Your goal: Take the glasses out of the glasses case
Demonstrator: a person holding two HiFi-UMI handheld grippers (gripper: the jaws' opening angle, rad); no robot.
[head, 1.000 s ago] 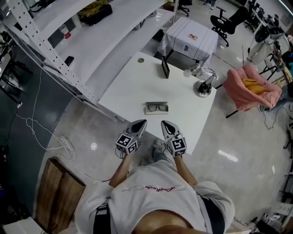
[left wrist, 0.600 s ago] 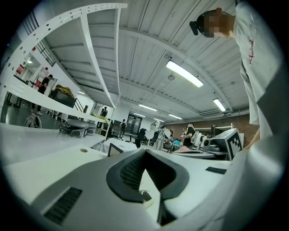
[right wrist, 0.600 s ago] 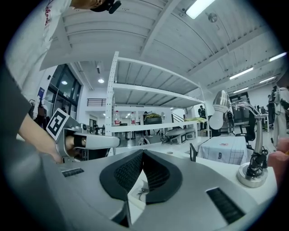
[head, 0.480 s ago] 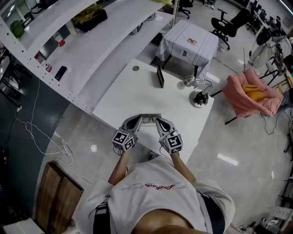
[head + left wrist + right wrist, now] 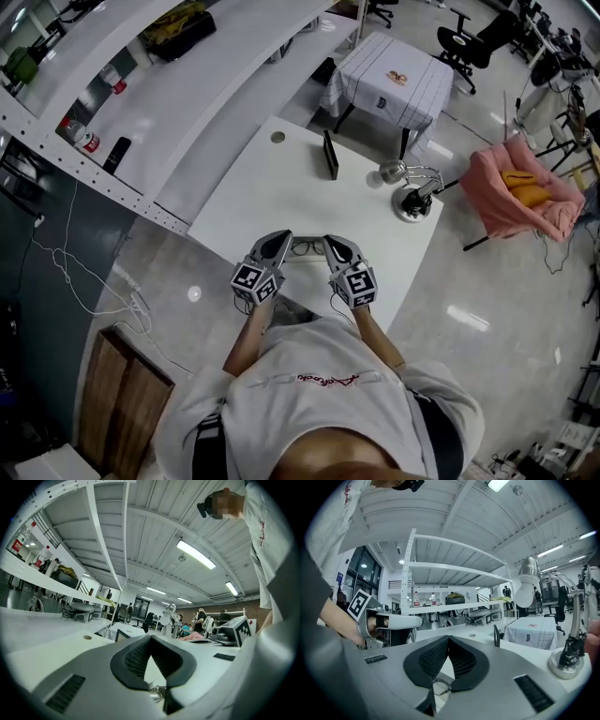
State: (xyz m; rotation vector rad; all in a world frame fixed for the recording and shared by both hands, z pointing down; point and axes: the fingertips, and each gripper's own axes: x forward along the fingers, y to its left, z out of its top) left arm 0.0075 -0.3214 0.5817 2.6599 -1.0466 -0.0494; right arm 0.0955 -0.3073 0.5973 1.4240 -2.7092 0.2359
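You're at the reach step: left gripper (image 5: 279,240) and right gripper (image 5: 332,243), both with jaws together on nothing, flank the case (image 5: 305,257) at the near table (image 5: 281,178) edge, glasses (image 5: 305,247) apparently inside, so next spread one pair and pinch the frame.

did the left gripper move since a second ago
Yes. The left gripper moved forward over the white table, from its near edge to beside the left end of the glasses case.
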